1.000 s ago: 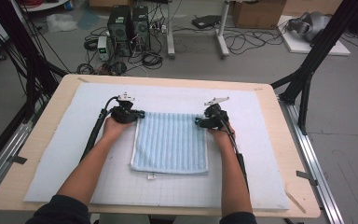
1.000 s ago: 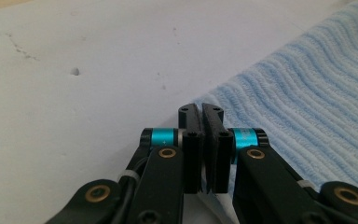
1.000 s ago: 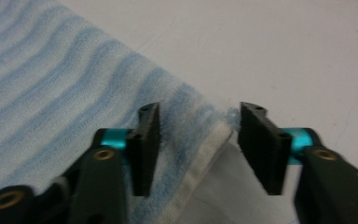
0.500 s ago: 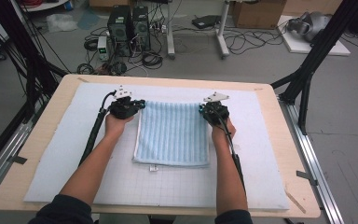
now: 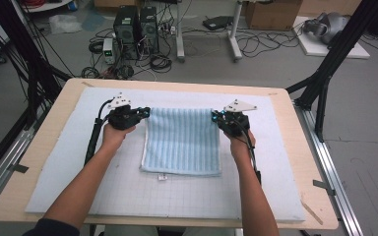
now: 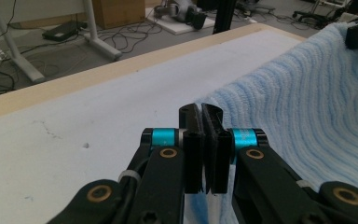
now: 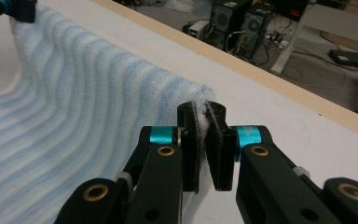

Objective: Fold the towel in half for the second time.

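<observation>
A light blue striped towel [image 5: 182, 140] lies on the white mat [image 5: 69, 167], its far edge lifted and stretched between both grippers. My left gripper [image 5: 144, 112] is shut on the towel's far left corner, and my right gripper [image 5: 215, 117] is shut on its far right corner. In the left gripper view the jaws [image 6: 200, 112] pinch the towel [image 6: 307, 107], which slopes away to the right. In the right gripper view the jaws [image 7: 201, 109] clamp white-blue cloth, with the towel [image 7: 84, 98] running off to the left. A small white tag [image 5: 162, 177] shows at the towel's near edge.
The mat covers a wooden table [image 5: 295, 162] whose far edge is just beyond the grippers. On the floor behind stand computer towers [image 5: 138, 24], cables and cardboard boxes [image 5: 270, 12]. Black frame struts [image 5: 334, 54] rise at both sides.
Both grippers have carried the towel's far edge away from the person, toward the table's far side. The towel has slid along with them and its near edge sits farther up.
</observation>
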`<control>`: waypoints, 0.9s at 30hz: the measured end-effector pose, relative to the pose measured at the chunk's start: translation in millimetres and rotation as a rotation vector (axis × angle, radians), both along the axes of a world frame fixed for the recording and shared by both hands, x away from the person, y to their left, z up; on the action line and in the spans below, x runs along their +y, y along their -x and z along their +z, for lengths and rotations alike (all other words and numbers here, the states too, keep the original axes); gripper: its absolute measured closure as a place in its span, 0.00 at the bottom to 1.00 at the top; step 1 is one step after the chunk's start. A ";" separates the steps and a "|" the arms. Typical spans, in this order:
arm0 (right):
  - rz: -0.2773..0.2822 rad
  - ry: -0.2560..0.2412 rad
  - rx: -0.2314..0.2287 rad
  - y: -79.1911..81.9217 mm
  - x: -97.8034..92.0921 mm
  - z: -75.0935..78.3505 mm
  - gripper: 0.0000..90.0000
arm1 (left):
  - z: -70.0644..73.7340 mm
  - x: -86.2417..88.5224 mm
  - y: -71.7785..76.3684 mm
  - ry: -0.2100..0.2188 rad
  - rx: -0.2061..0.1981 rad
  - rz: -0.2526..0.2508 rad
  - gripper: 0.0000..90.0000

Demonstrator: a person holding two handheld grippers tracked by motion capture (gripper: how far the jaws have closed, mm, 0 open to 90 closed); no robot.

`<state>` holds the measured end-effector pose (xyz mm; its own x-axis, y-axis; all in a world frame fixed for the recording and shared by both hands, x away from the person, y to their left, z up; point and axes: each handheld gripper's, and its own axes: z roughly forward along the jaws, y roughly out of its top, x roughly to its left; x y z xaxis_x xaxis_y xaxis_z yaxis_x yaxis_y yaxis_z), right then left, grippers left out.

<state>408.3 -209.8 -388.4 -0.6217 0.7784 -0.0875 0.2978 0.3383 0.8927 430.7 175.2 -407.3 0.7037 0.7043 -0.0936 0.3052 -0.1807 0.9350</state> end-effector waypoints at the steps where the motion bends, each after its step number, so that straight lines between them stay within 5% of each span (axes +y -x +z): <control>1: 0.014 -0.016 0.009 4.0 -0.7 1.1 0.94 | 1.2 0.5 2.0 -0.002 0.000 -0.006 0.96; 10: 0.083 -0.049 0.043 34.8 -13.1 -6.7 0.93 | -3.1 3.8 32.7 0.012 -0.031 -0.038 0.96; 27: 0.135 -0.028 0.061 75.2 -17.1 -18.3 0.93 | -13.2 9.2 81.7 0.057 -0.037 -0.090 0.96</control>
